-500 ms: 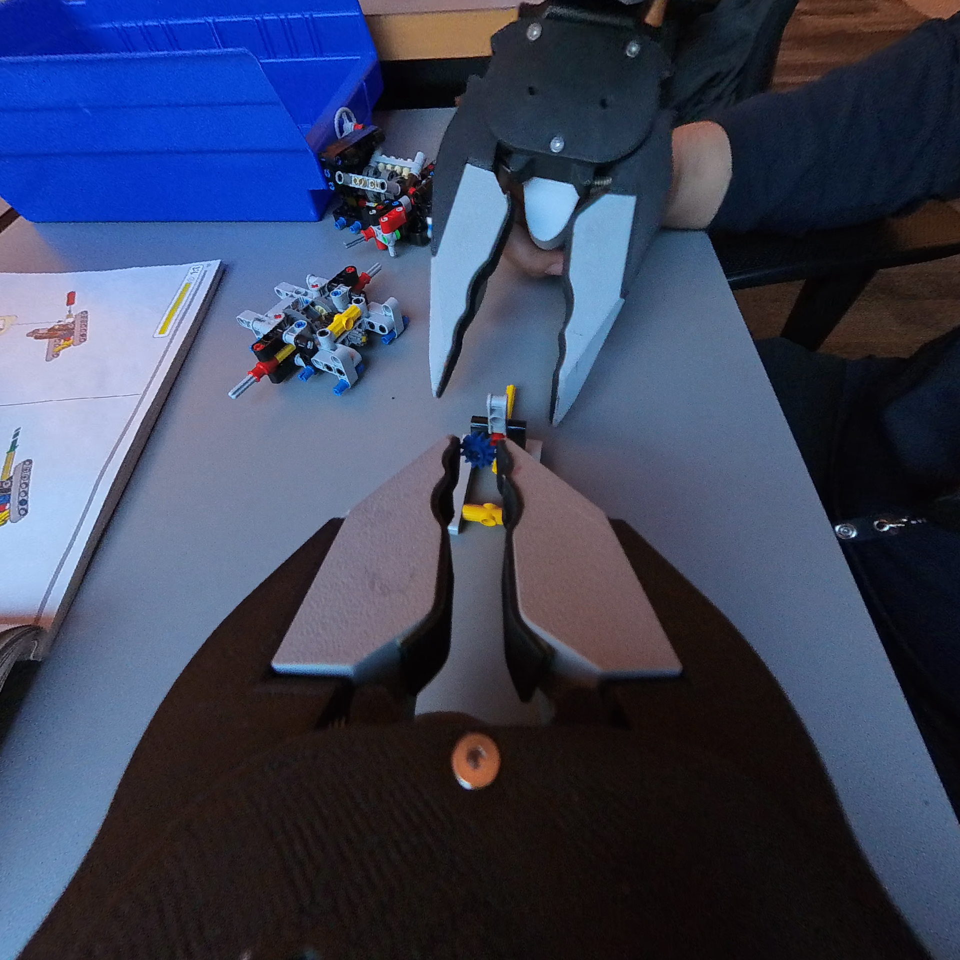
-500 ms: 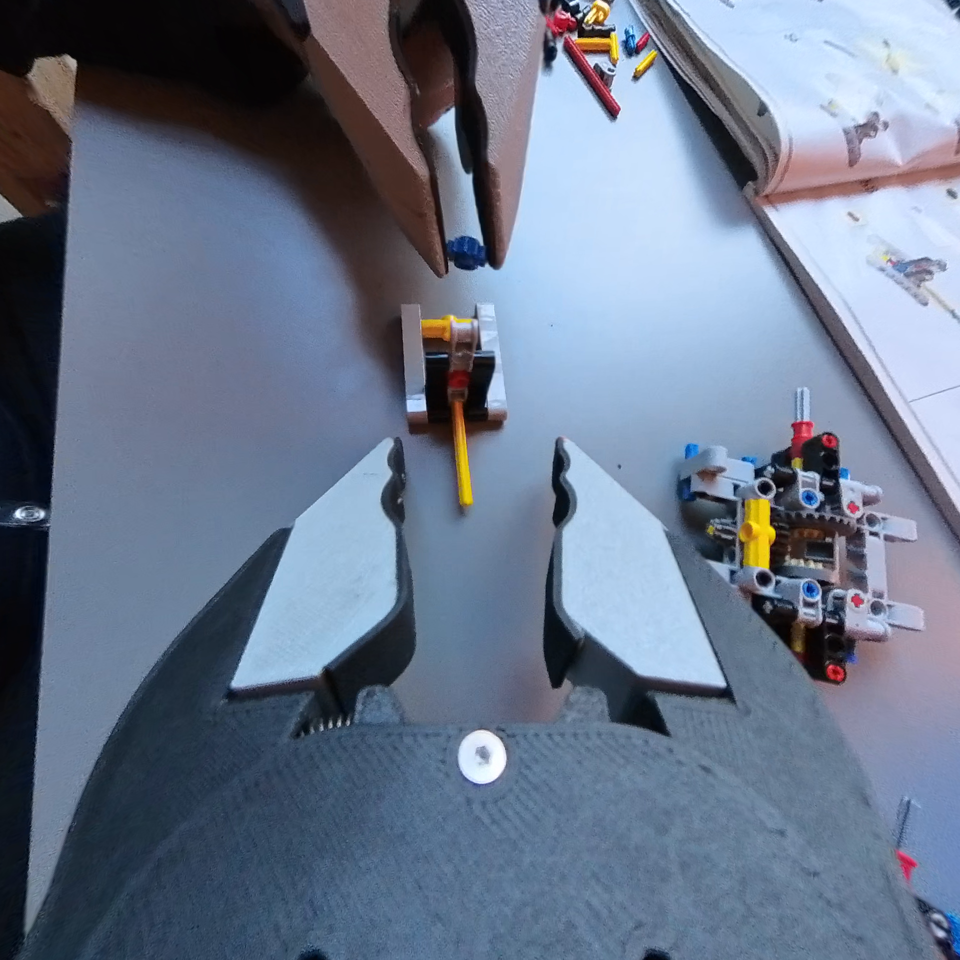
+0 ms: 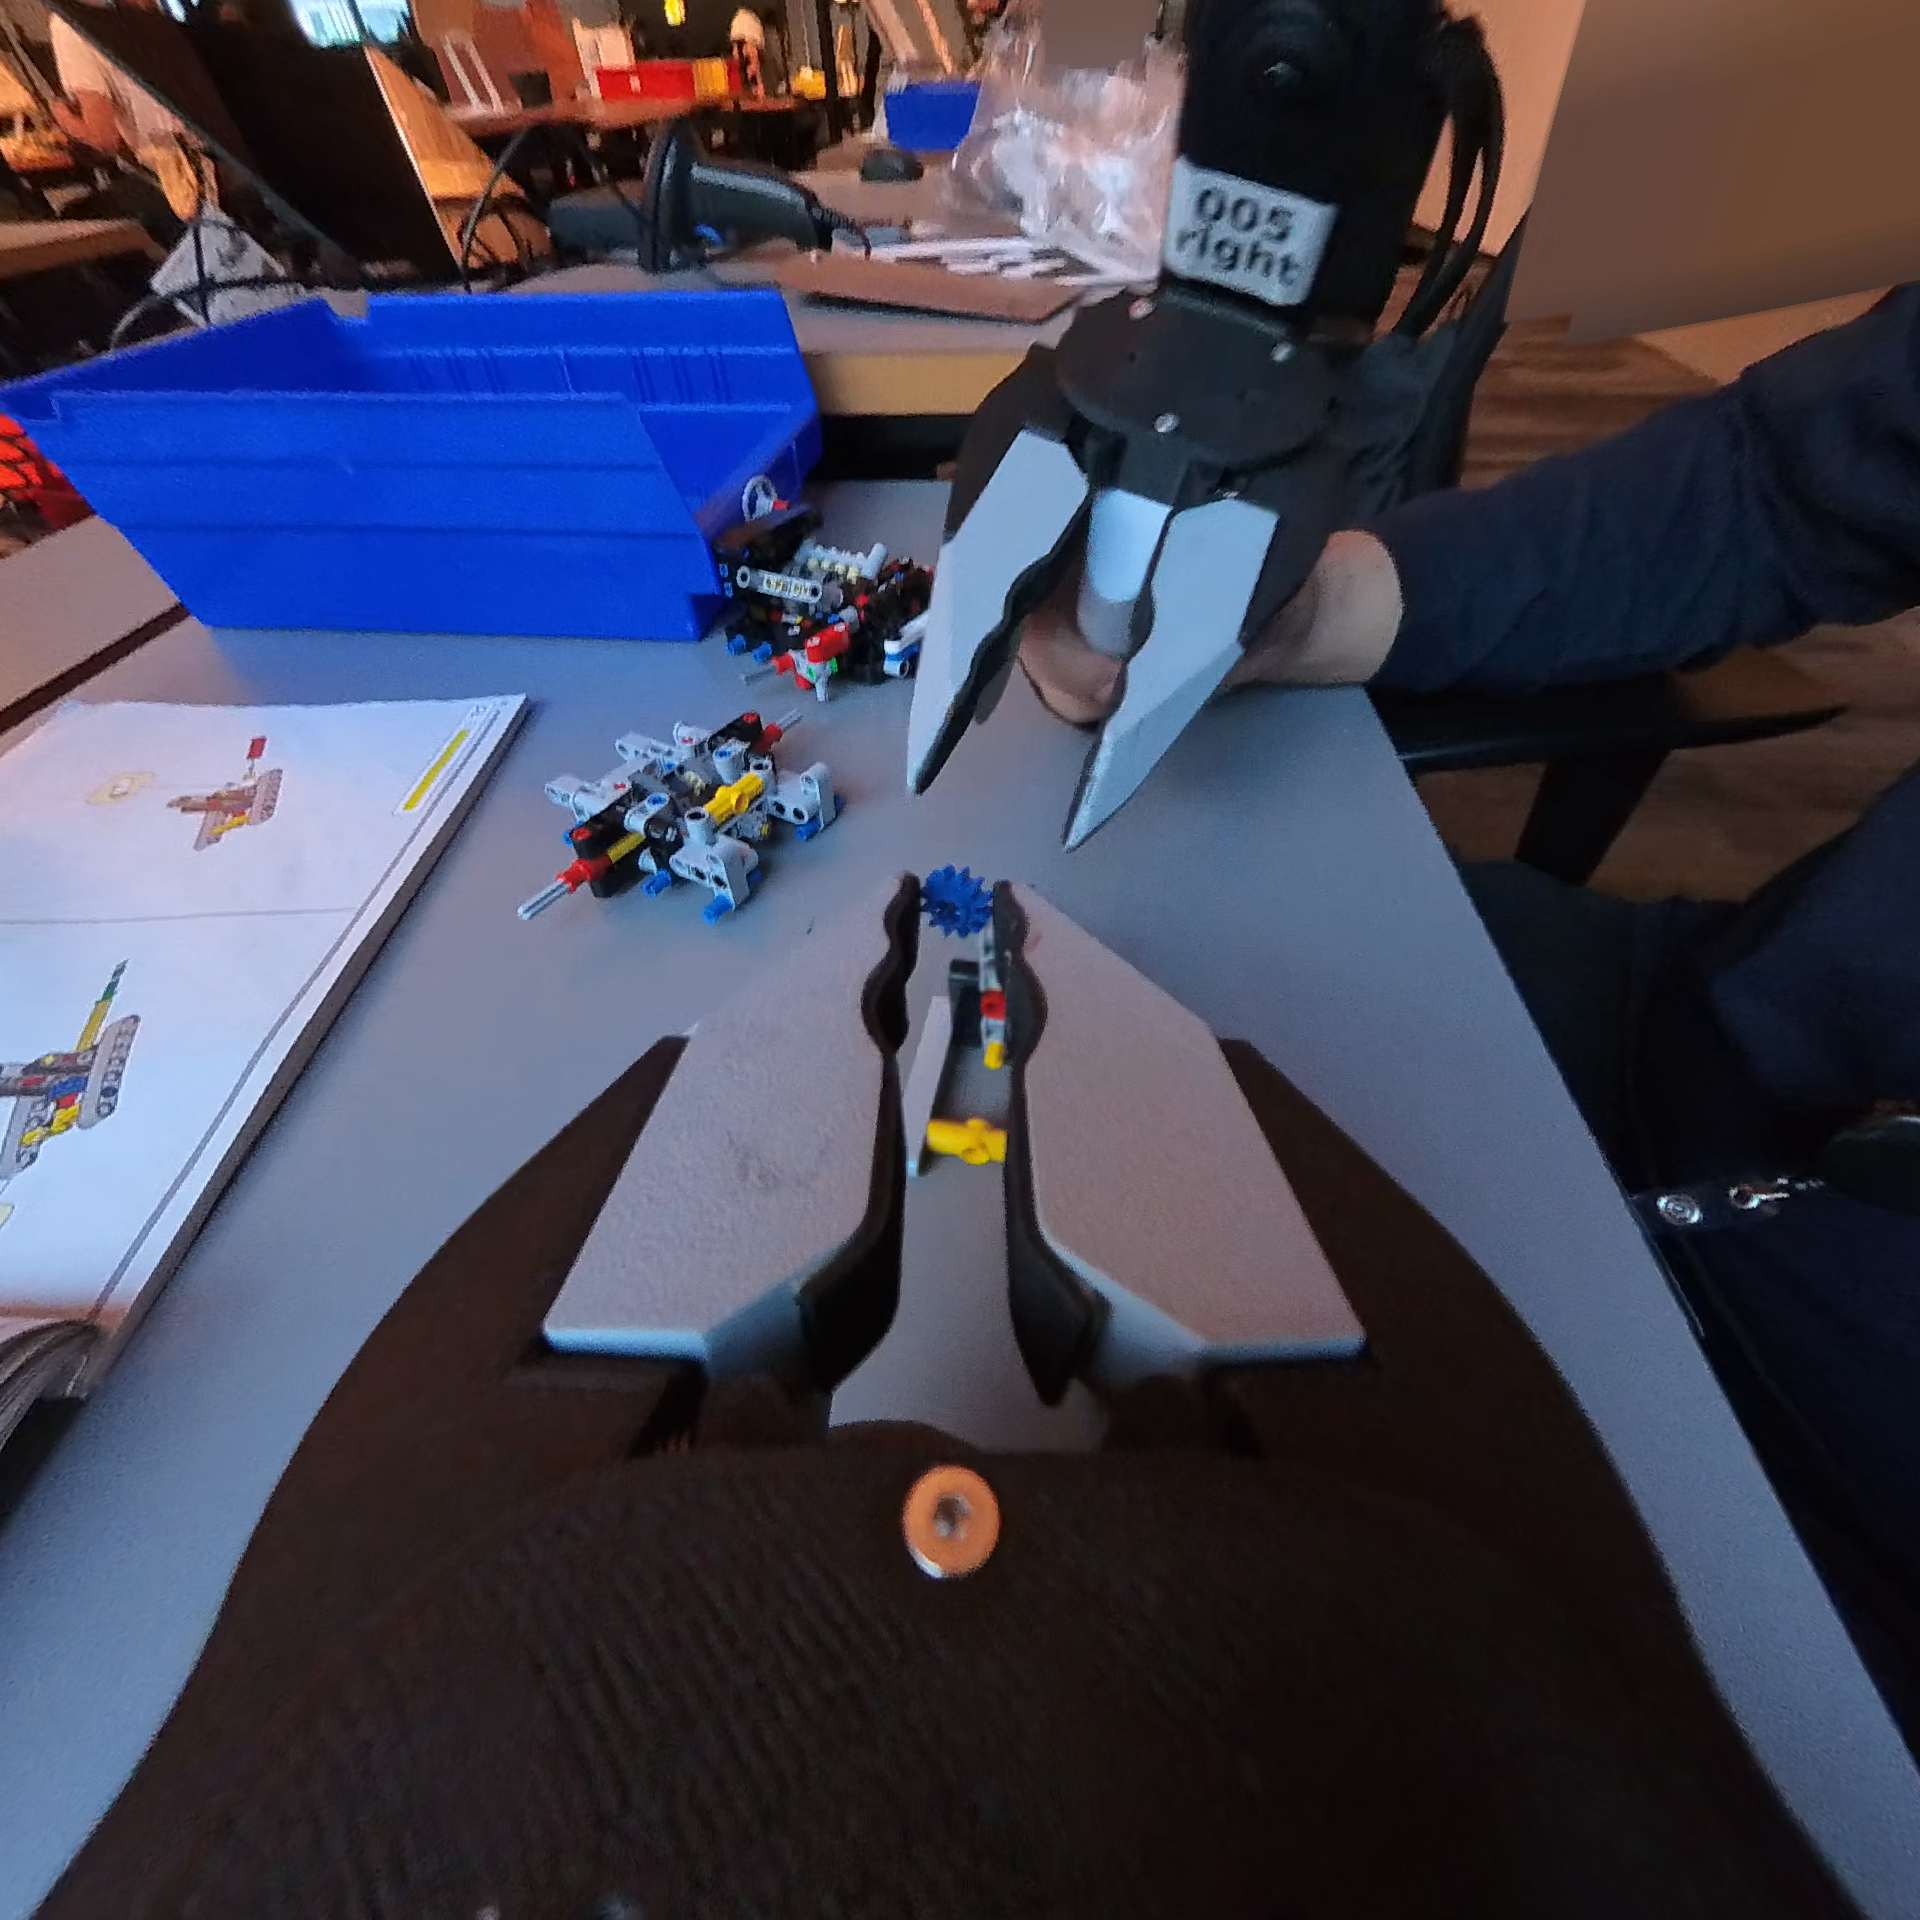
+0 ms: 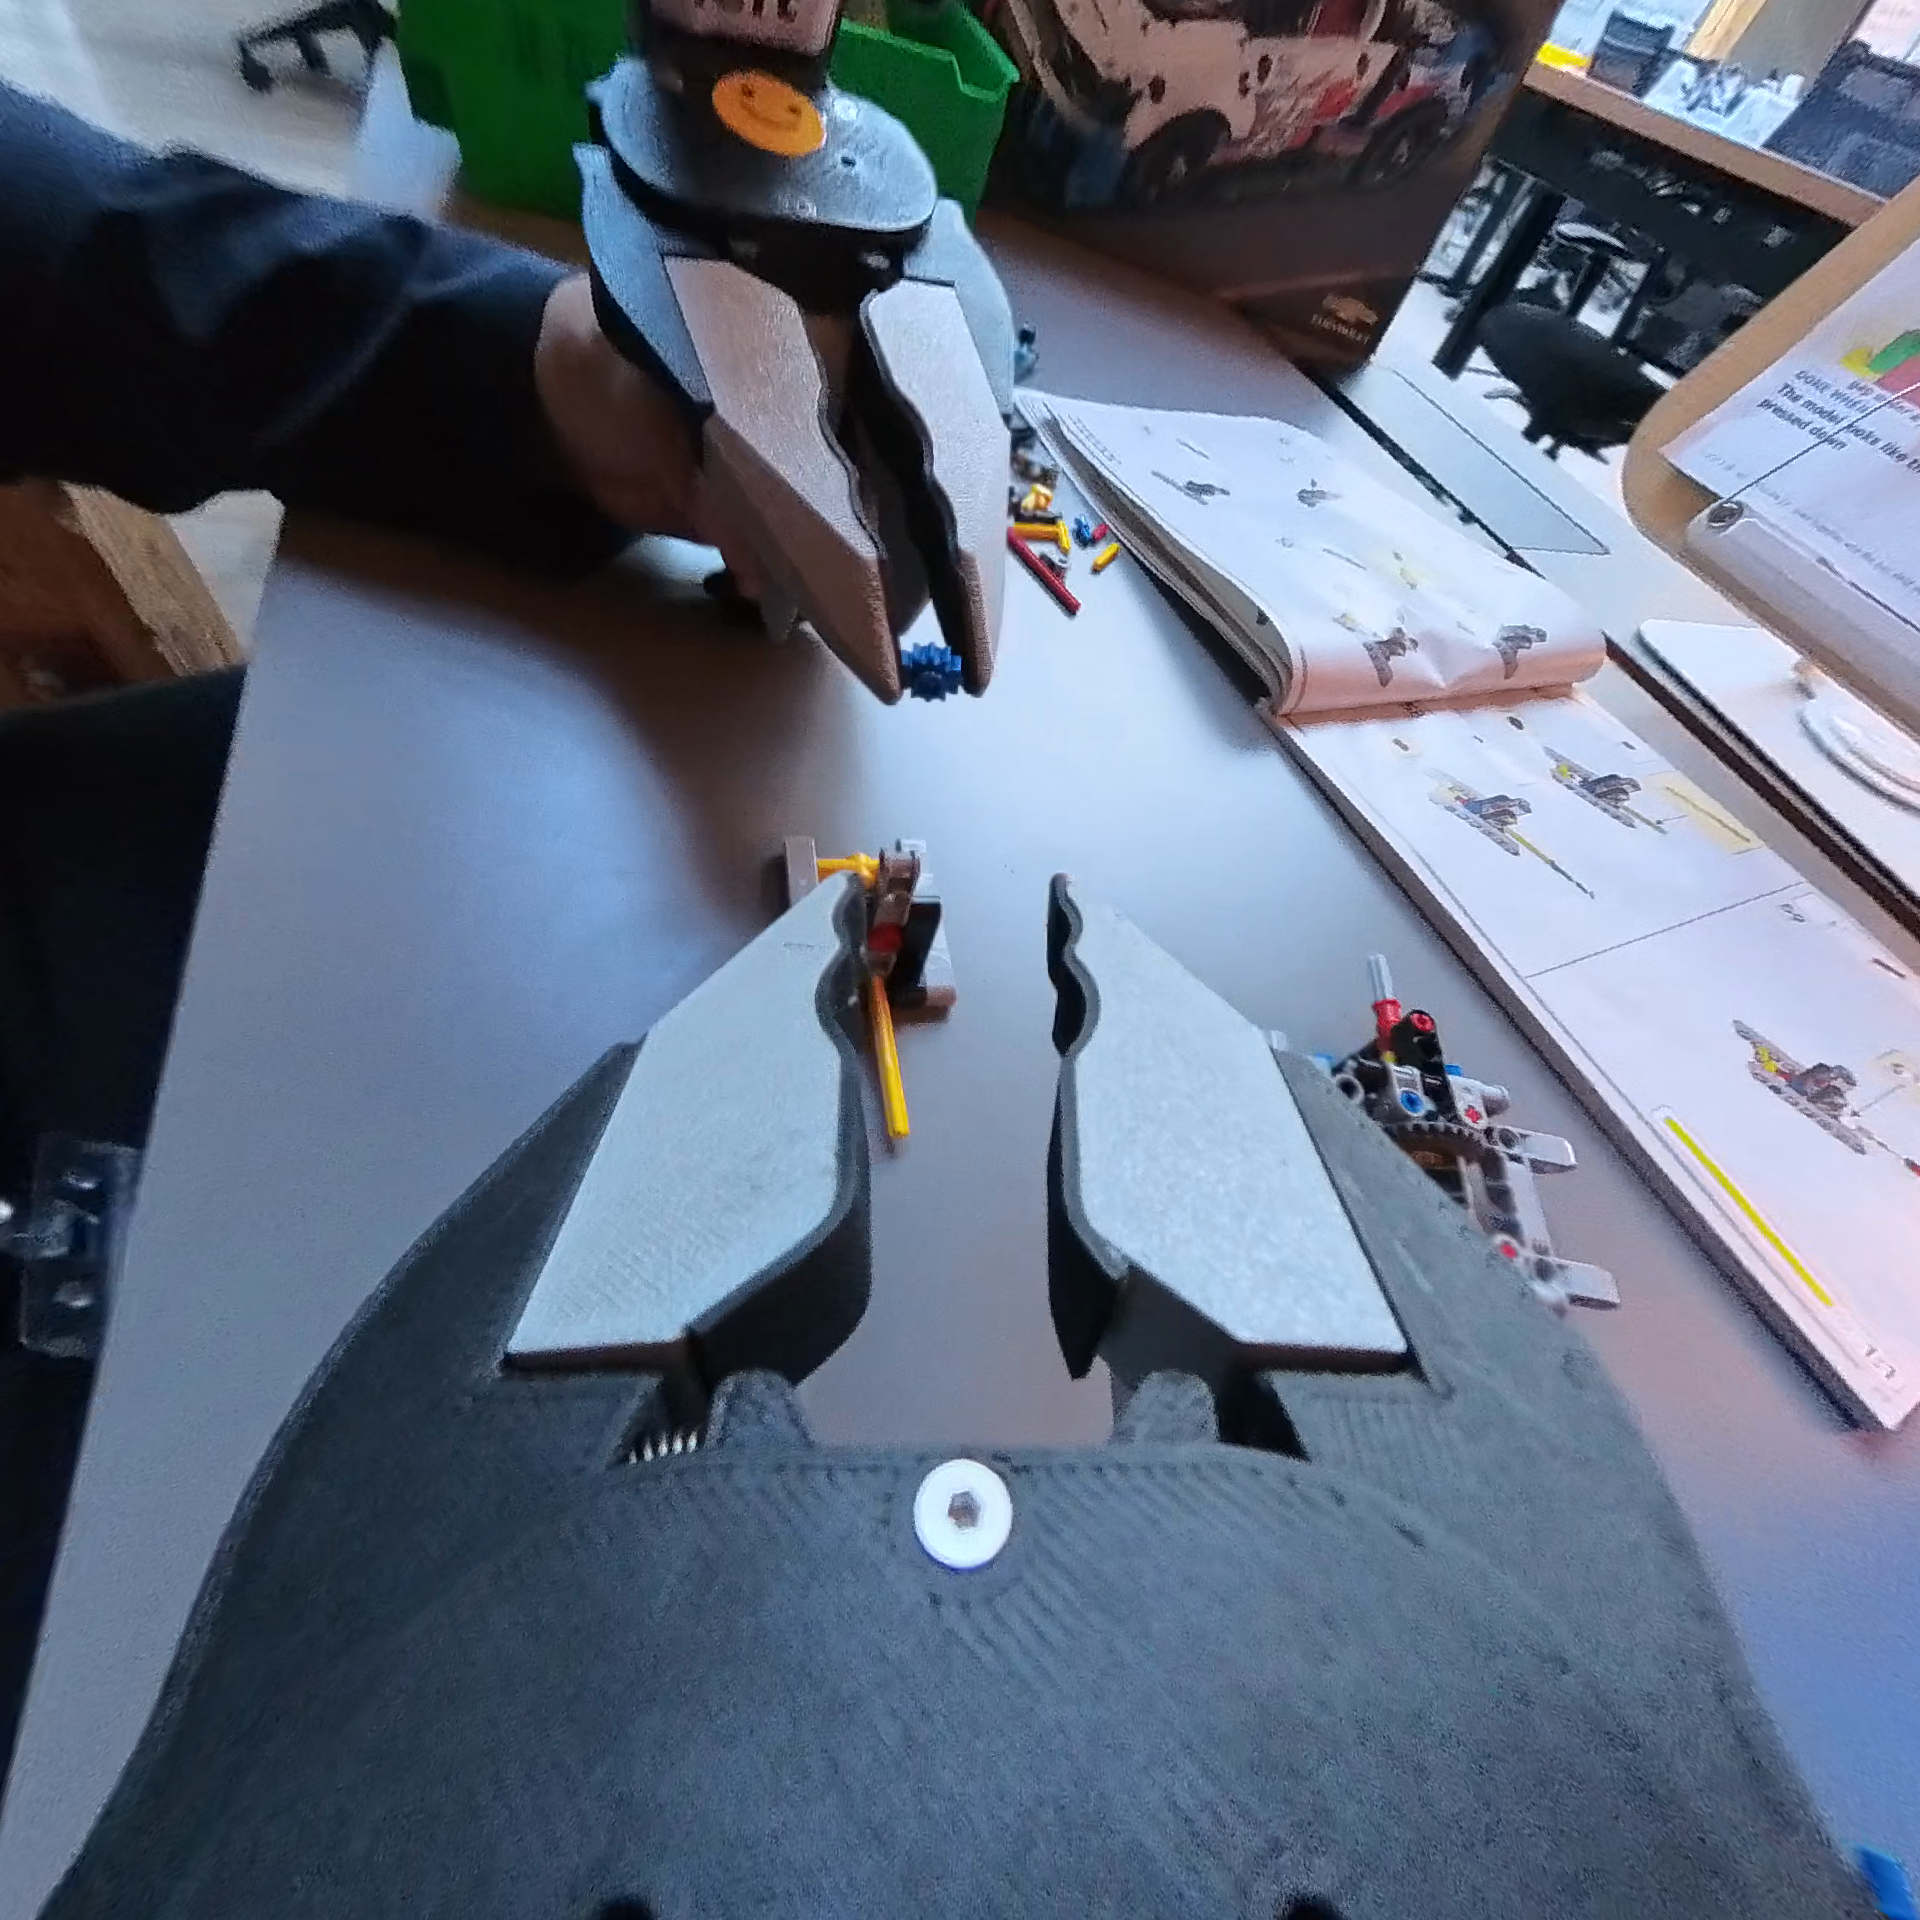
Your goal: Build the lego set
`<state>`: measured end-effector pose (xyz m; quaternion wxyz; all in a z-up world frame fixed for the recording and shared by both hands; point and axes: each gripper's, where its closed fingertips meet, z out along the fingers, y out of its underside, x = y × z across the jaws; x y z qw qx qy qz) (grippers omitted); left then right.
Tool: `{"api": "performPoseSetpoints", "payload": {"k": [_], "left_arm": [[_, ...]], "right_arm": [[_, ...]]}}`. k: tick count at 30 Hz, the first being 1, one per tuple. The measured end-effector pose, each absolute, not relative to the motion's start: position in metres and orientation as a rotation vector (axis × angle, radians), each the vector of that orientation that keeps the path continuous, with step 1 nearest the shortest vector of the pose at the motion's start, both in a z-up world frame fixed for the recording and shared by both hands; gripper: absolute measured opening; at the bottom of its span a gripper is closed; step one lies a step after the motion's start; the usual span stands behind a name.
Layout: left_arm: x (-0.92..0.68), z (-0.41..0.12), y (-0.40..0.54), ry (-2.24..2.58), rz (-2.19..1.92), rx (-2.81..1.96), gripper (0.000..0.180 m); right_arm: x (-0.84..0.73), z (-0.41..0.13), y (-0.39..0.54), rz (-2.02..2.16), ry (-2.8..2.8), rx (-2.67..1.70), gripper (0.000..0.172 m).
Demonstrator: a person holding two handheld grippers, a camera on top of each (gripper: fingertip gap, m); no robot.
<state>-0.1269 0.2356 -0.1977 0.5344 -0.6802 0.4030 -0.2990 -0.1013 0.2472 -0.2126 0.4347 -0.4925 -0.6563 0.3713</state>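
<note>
Label on open right tool; left tool clamping blue gear.

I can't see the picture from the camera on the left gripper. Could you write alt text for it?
The left gripper pinches a small blue gear at its fingertips above a grey table, over a small brick assembly. Opposite it, a hand holds the right gripper, open and holding nothing. To the left lie an open instruction booklet, two larger brick builds and a blue bin.

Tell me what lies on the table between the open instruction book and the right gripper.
In the left wrist view, a grey-and-black brick assembly lies on the table between the instruction book and the right gripper, apart from both.
</note>
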Motion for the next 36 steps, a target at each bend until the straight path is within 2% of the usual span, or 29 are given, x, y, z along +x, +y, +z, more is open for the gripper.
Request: {"api": "performPoseSetpoints", "payload": {"k": [3,7,16,29,31,33,36], "left_arm": [[-0.120,-0.189,0.230,0.964,-0.738,-1.550,0.010],[-0.110,-0.182,0.225,0.984,-0.739,-1.477,0.011],[-0.111,-0.179,0.226,1.004,-0.641,-1.404,0.011],[-0.121,-0.173,0.231,0.967,-0.590,-1.379,0.011],[-0.122,-0.174,0.233,0.964,-0.577,-1.392,0.011],[-0.124,-0.175,0.234,0.958,-0.576,-1.402,0.011],[-0.125,-0.173,0.235,0.944,-0.579,-1.401,0.011]], "right_arm": [[-0.100,-0.206,0.245,0.992,-1.612,-1.218,0.032],[-0.098,-0.205,0.239,1.012,-1.628,-1.187,0.021],[-0.097,-0.206,0.239,0.998,-1.629,-1.191,0.023],[-0.095,-0.209,0.247,0.963,-1.612,-1.220,0.015],[-0.095,-0.211,0.247,0.950,-1.620,-1.225,0.011],[-0.094,-0.212,0.246,0.947,-1.637,-1.226,0.000],[-0.094,-0.213,0.247,0.942,-1.634,-1.232,0.000]]}}
